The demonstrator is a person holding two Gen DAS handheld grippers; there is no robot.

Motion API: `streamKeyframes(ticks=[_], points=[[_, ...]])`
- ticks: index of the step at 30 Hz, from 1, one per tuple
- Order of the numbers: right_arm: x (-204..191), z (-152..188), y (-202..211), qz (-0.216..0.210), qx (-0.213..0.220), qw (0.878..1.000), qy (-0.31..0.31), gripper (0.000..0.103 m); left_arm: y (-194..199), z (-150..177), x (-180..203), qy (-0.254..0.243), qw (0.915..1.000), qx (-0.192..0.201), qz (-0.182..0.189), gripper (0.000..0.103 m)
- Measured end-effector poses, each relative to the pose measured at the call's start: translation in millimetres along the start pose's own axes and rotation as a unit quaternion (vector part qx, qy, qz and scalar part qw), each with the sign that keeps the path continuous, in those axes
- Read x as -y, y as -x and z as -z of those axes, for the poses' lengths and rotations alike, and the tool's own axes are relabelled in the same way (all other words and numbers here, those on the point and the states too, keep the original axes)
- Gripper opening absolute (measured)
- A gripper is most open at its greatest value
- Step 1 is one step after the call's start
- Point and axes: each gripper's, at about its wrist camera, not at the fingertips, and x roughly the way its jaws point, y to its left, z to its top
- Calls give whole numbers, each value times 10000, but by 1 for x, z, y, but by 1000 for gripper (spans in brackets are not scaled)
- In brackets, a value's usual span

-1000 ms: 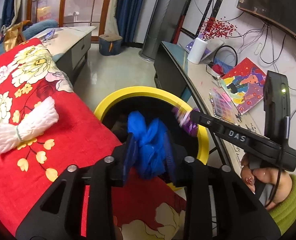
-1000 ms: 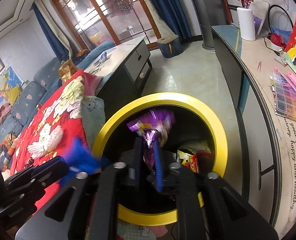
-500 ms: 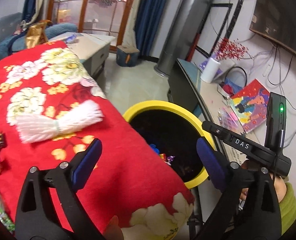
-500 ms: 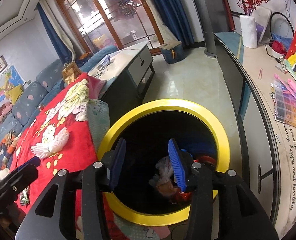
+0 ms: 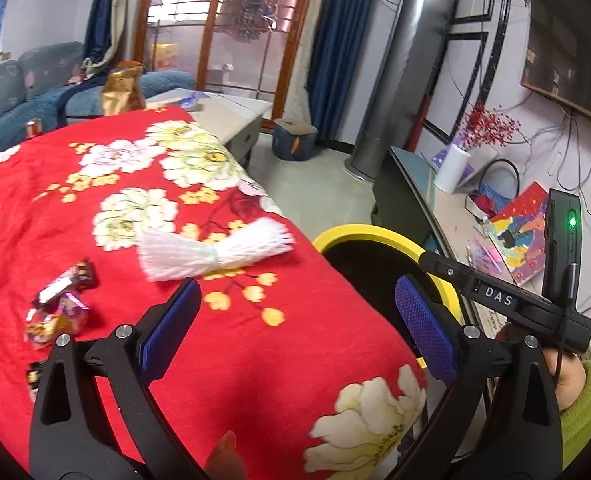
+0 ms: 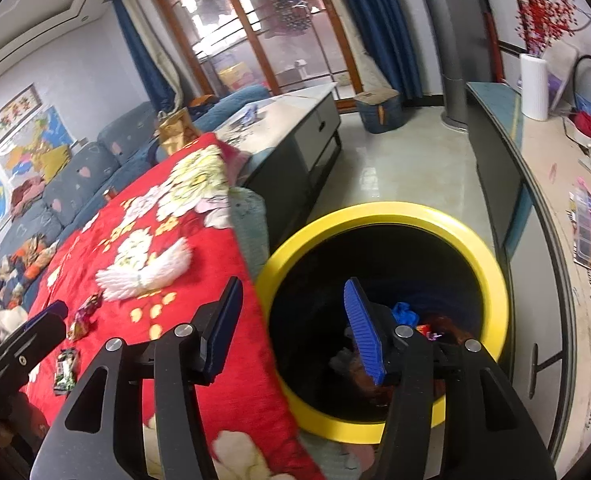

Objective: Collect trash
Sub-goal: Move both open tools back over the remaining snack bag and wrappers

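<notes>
Left wrist view, taken over the red floral blanket (image 5: 223, 344): the yellow-rimmed bin (image 5: 379, 234) shows only as a rim arc and dark mouth past the blanket's far corner, contents hidden. Right wrist view looks down into the bin (image 6: 491, 264), so its inside is readable there only: a blue crumpled piece (image 6: 405, 312), some shiny purple and red wrappers (image 6: 431, 332), other dark scraps too dim to name.

Trash not in the bin, all on the blanket: white foam net (image 5: 215, 254) lying flat, near the bin-side edge; a cluster of candy wrappers (image 5: 61, 304) further from the bin, well apart from the net. Right view adds a green-and-white wrapper (image 6: 65, 368) beyond those, farthest from the bin.

Left gripper (image 5: 295, 320): angled downward over the blanket just beside the bin, blue pads (image 5: 167, 326) spread wide, nothing between them. Released.

Right gripper (image 6: 293, 330): angled down, one finger over the blanket edge, the other over the bin mouth. Jaws opening, empty gap between the pads (image 6: 361, 334). Seen from the left view, its black body (image 5: 507, 304) crosses above the bin rim, held by a hand (image 5: 567, 376) in a green sleeve (image 5: 587, 416).
</notes>
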Motion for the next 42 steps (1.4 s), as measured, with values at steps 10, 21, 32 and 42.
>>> streamKeyframes(ticks=[10,21,32,42], points=[[-45,5,-2,-377,-95,9985,392,52,24,3,-31,282,9990,234,-246,89],[-89,11,-6,-670,-159,9941,837,53,44,7,-67,639,9960,395,-485,89],[-126,19,-13,-839,-267,9892,1172,53,62,14,-95,834,9929,450,-715,89],[-159,25,-24,-935,-367,9832,1521,54,77,22,-124,1052,9890,480,-925,89]])
